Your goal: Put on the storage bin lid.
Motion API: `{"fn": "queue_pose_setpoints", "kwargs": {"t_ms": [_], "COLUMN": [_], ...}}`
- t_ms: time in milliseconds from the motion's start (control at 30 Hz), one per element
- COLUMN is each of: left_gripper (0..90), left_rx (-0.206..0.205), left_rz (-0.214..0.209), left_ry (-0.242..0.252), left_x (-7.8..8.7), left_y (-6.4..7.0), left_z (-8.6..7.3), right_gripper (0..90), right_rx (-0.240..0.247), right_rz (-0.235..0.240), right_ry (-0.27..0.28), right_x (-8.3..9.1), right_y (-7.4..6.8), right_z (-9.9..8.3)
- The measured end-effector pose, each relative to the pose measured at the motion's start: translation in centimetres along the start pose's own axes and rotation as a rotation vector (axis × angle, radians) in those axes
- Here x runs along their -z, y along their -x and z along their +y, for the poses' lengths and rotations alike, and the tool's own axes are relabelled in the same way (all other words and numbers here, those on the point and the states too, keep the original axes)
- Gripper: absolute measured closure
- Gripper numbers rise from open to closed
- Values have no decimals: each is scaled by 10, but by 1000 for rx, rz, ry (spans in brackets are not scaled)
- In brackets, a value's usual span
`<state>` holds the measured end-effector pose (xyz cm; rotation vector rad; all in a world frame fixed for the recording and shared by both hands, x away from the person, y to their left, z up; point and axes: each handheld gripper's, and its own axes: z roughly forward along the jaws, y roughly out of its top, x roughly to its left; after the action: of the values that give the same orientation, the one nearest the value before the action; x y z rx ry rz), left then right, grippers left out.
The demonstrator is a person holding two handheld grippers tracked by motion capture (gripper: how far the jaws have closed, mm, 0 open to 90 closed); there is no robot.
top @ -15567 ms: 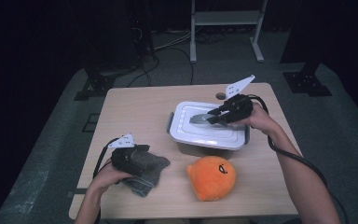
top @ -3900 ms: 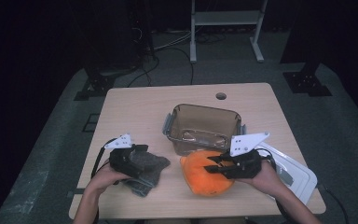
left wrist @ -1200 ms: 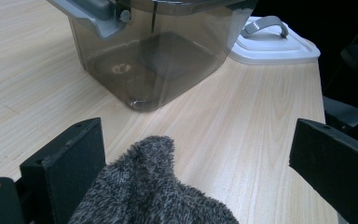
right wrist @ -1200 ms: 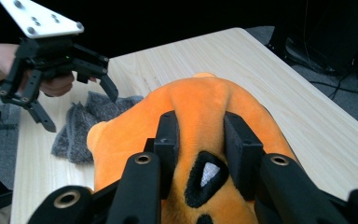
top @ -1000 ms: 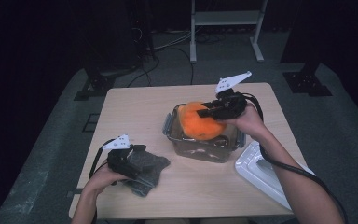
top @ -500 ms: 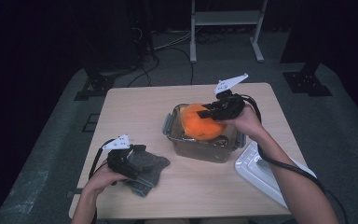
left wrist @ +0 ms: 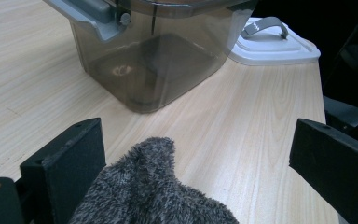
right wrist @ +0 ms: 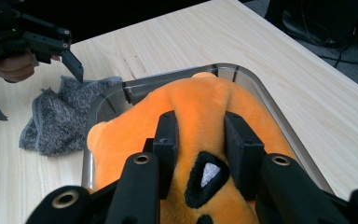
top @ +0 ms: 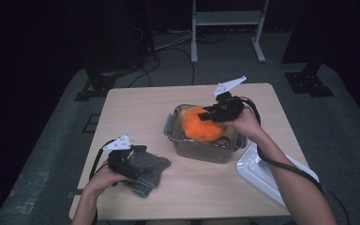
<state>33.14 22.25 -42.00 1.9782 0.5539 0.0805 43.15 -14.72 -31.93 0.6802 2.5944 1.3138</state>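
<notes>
An orange plush toy [top: 199,125] hangs half inside a clear plastic container [top: 201,149] at mid-table. My right gripper [top: 214,114] is shut on a fold of the plush [right wrist: 135,135], its jaws pinching the fabric from above the container rim [right wrist: 265,100]. At the front left, my left gripper [top: 127,161] rests over a grey fuzzy cloth [top: 147,169]. In the left gripper view its jaws stand wide open with the cloth [left wrist: 154,196] lying between them.
The container's white lid [top: 268,172] lies at the table's front right edge, overhanging it a little. In the left gripper view the container [left wrist: 154,51] and lid [left wrist: 272,42] sit ahead. A metal rack stands on the floor beyond the table.
The lid has come off the container and now lies at the front right. My right gripper took the plush off the table and has carried it over and slightly down into the container. Left gripper unmoved.
</notes>
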Motion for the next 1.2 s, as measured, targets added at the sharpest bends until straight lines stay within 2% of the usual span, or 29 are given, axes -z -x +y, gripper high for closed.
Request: {"fn": "queue_pose_setpoints", "kwargs": {"t_ms": [667, 1200], "left_gripper": [26, 26], "left_rx": [-4, -3], "left_rz": [-5, -4], "left_ry": [1, 3], "left_x": [-1, 1], "left_y": [0, 0], "left_z": [0, 0], "right_gripper": [675, 671], "right_rx": [-15, -22], "right_rz": [0, 20], "right_ry": [-52, -96], "right_x": [-15, -30], "right_y": [6, 7], "right_z": [-8, -10]}}
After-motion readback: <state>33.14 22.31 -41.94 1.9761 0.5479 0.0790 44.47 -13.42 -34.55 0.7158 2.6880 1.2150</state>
